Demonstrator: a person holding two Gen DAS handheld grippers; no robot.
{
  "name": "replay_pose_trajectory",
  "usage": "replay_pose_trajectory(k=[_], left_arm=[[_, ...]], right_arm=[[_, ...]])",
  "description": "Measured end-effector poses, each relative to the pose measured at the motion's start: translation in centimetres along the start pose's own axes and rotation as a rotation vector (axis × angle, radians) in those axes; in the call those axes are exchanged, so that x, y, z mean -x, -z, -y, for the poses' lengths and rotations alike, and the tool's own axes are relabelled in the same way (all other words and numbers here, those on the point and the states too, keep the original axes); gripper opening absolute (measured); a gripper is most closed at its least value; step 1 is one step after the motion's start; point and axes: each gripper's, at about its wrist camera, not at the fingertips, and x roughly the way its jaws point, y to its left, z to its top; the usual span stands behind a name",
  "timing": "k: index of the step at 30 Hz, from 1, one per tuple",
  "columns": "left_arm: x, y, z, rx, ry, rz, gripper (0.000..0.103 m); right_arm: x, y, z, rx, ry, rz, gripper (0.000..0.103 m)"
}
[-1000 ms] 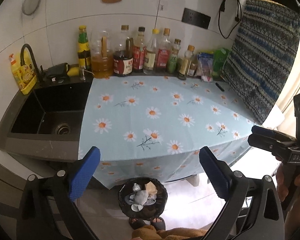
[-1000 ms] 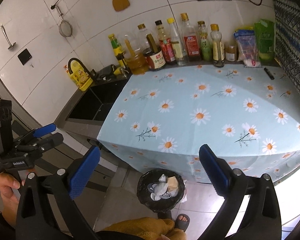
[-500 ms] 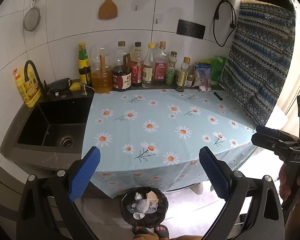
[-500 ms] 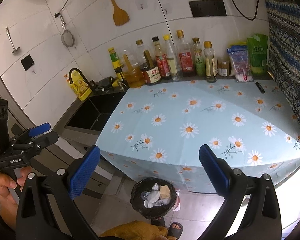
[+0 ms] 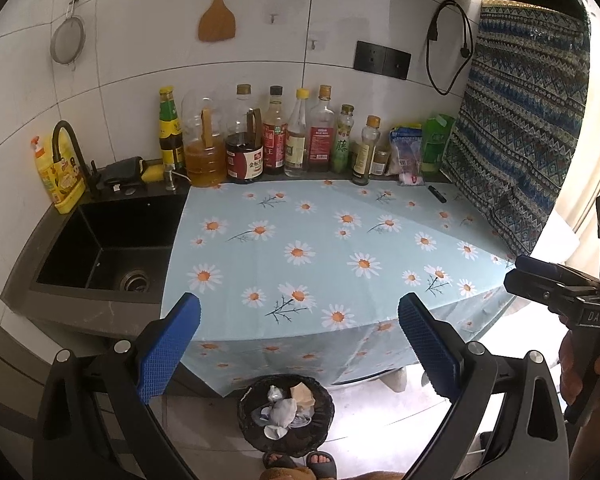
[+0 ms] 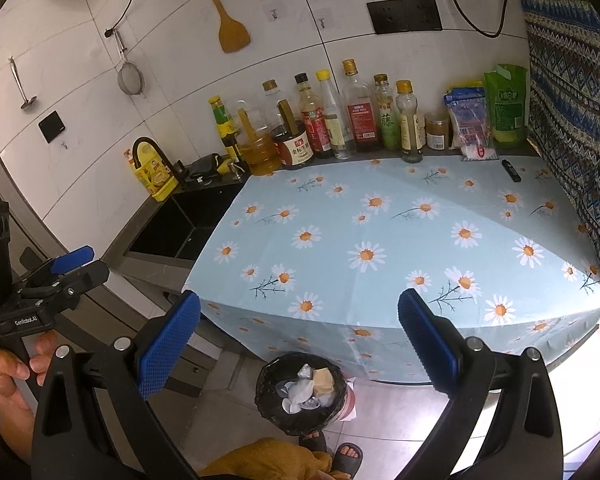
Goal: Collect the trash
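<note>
Daisy-print tablecloth (image 5: 300, 240) beside black sink (image 5: 112, 240); condiment bottles (image 5: 276, 136) along tiled wall, wooden spatula (image 5: 217, 20) hanging above.

Open counter, crowded back edge

The daisy tablecloth (image 5: 320, 248) lies bare; bottles (image 5: 276, 136) line the wall, sink (image 5: 100, 240) at left.

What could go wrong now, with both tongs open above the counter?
The daisy cloth hangs over the counter edge, so a low left tongs could snag it and drag the bottles standing at its back. The trash bin looks nearly full, so more scraps might spill beside the person's sandals.
</note>
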Motion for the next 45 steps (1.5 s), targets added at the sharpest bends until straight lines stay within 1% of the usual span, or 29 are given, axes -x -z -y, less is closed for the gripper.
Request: replay_pose_trajectory(k=[33,45], left_arm=[[0.09,0.58,0.20,0.006,0.007,-0.008,0.096],[-0.12,0.79,0.46,-0.001,0.006,-0.012,0.096]], right_arm=[[0.09,0.54,-0.82,0.028,-0.013,-0.006,0.098],[0.11,0.28,-0.23,0.022,-0.019,-0.009,0.098]])
